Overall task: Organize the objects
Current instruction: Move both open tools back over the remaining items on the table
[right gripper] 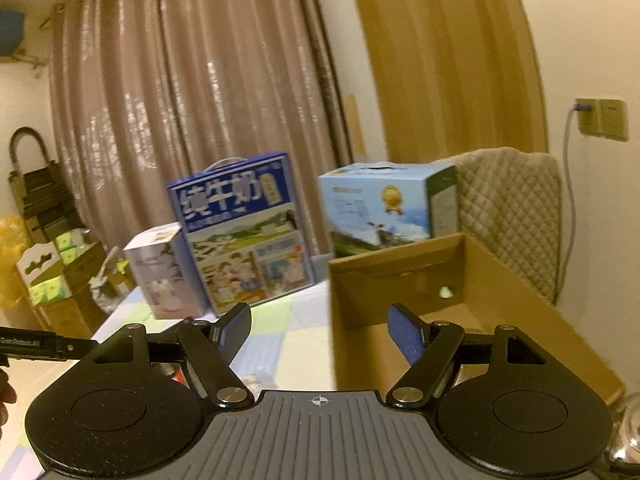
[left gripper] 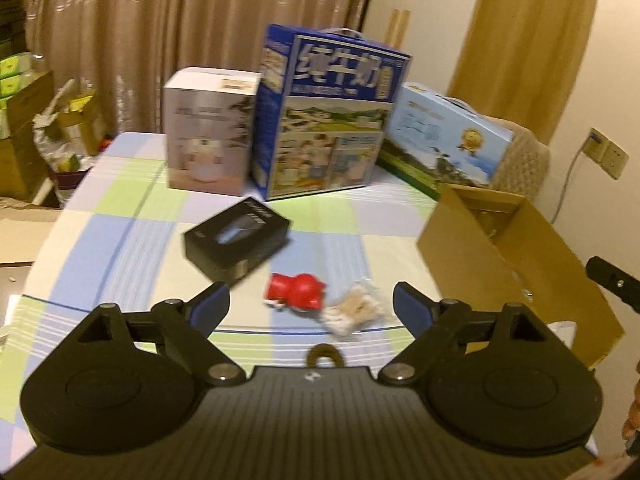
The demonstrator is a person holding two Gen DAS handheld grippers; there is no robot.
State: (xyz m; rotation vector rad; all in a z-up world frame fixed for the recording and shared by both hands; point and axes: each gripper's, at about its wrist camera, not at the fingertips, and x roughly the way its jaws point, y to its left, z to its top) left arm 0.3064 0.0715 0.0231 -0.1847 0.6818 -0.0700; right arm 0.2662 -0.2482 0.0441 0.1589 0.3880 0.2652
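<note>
Jaws of left gripper [left gripper: 311, 306] and right gripper [right gripper: 319, 336] stood wide apart, both empty. Small black rectangular box [left gripper: 237, 241], red glossy toy [left gripper: 296, 290] and pale wrapped packet [left gripper: 355, 311] lay mid-surface on checked tablecloth [left gripper: 120, 216]. Open brown cardboard carton [right gripper: 460, 308] sat at right edge. Blue milk carton [left gripper: 326, 116] stood at far edge.

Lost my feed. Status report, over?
Both claws open, empty: left, right. Red toy on table ahead of left. Cardboard box open, unobstructed.
</note>
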